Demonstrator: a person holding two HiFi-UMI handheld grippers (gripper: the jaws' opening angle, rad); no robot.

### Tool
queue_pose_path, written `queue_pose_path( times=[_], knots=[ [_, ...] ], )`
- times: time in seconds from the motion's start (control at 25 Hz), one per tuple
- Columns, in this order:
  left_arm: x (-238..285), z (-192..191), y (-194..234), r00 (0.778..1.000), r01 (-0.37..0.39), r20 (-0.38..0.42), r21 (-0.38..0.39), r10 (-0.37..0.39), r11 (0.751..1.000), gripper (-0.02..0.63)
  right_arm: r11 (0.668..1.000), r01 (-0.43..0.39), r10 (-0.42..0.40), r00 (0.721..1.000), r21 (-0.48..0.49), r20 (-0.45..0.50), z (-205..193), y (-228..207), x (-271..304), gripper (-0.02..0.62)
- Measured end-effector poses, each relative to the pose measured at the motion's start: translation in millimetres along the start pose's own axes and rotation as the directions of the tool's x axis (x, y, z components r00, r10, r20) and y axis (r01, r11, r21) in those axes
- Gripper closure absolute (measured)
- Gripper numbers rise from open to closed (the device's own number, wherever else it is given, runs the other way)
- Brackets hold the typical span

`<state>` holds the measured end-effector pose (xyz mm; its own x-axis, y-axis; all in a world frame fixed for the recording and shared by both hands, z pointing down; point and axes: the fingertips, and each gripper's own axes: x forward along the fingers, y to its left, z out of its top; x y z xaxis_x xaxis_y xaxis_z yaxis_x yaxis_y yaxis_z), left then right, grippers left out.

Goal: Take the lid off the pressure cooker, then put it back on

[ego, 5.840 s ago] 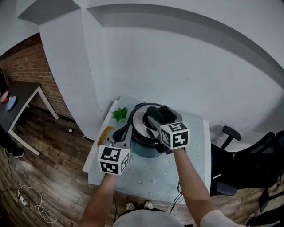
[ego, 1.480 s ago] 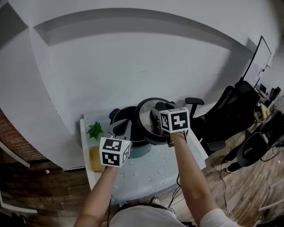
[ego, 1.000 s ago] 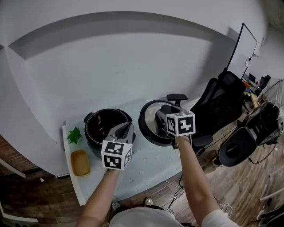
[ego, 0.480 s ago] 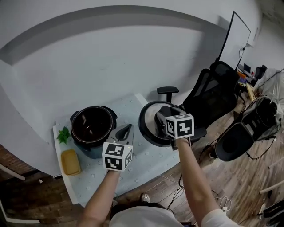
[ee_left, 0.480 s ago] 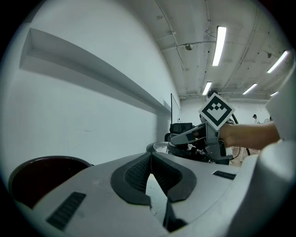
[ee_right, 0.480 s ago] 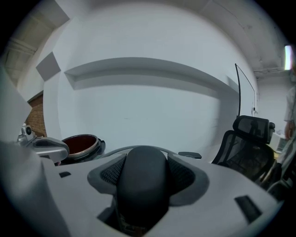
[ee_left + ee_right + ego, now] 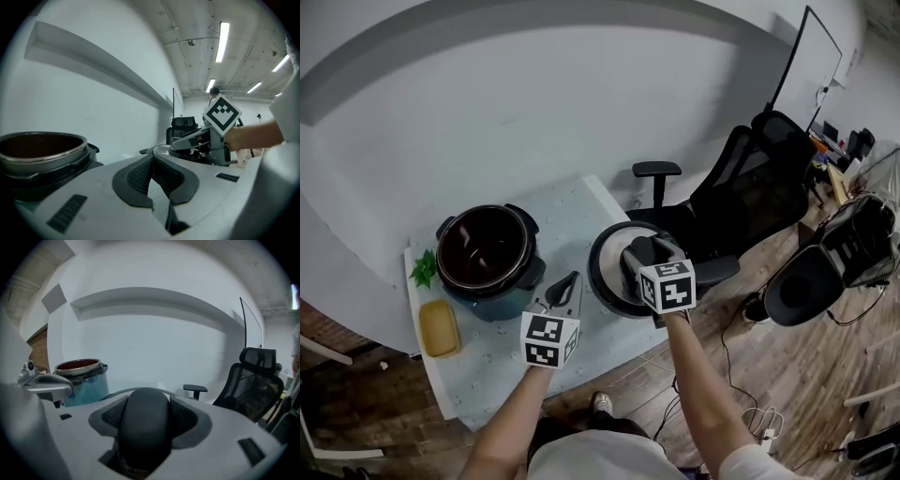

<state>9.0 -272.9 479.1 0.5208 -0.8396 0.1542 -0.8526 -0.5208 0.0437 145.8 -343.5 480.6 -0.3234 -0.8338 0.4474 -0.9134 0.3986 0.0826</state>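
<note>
The pressure cooker stands open on the table's left part, its dark inside bare; it also shows in the right gripper view and the left gripper view. The round lid hangs at the table's right front corner, apart from the cooker. My right gripper is shut on the lid's black handle, which fills the space between its pads. My left gripper hovers between cooker and lid, shut, holding nothing.
The pale table stands against a white wall. A yellow container and a small green plant sit at its left end. Black office chairs stand on the wooden floor to the right.
The lid came off the cooker and went right with my right gripper, ending a little lower at the table's right corner. My left gripper has drawn away from the cooker.
</note>
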Motion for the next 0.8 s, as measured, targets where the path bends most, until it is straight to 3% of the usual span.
queue_pose_path(
  times=[0.48,0.8],
  knots=[
    [2,-70,-2,0.999,-0.022,-0.046,-0.006,0.021,1.0,0.592,1.0,-0.031,0.03,0.999,-0.001,-0.039,-97,13,38,0.321],
    [7,-91,-6,0.997,-0.025,-0.079,-0.027,0.023,0.999,0.592,0.998,-0.048,0.045,0.997,-0.045,-0.069,-116,19,50,0.319]
  ],
)
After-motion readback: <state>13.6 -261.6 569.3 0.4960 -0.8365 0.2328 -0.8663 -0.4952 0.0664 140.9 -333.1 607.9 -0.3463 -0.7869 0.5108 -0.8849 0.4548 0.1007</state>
